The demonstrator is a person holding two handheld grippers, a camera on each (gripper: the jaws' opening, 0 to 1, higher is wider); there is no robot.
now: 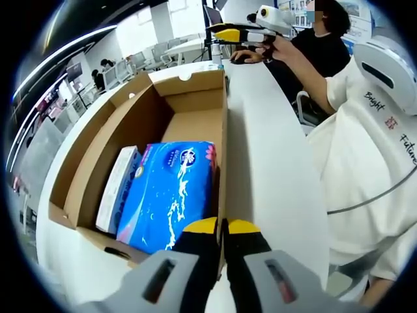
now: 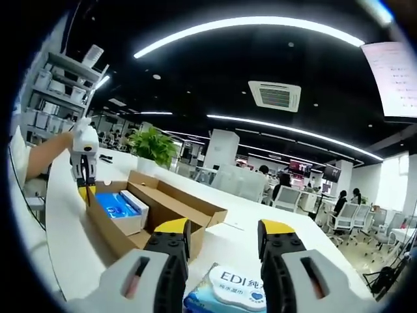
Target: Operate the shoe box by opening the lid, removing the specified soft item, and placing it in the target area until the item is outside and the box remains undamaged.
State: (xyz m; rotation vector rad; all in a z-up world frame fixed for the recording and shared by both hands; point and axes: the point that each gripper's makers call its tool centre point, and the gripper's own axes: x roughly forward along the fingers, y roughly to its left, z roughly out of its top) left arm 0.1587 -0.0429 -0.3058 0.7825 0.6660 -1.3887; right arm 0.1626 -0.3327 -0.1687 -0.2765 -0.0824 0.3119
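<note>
An open cardboard shoe box [image 1: 189, 104] lies on the white table [image 1: 273, 169]. Inside it are a blue soft tissue pack [image 1: 172, 192] and a white carton [image 1: 117, 189] along its left side. My left gripper [image 1: 223, 227] is shut on the box's near right wall; the right gripper view shows it [image 2: 86, 189] pinching the box [image 2: 166, 205] at its far end, above the blue pack [image 2: 117, 205]. My right gripper [image 2: 225, 238] is open, and a white and blue tissue pack marked EDI [image 2: 228, 290] lies low between its jaws. It [image 1: 228, 36] hovers beyond the box's far end.
A person in a white shirt [image 1: 365, 150] stands at the table's right side, holding the grippers. Another person [image 1: 326, 39] sits at the far end. A potted plant [image 2: 153, 147], shelves [image 2: 58, 91] and office chairs [image 2: 339, 222] stand around the table.
</note>
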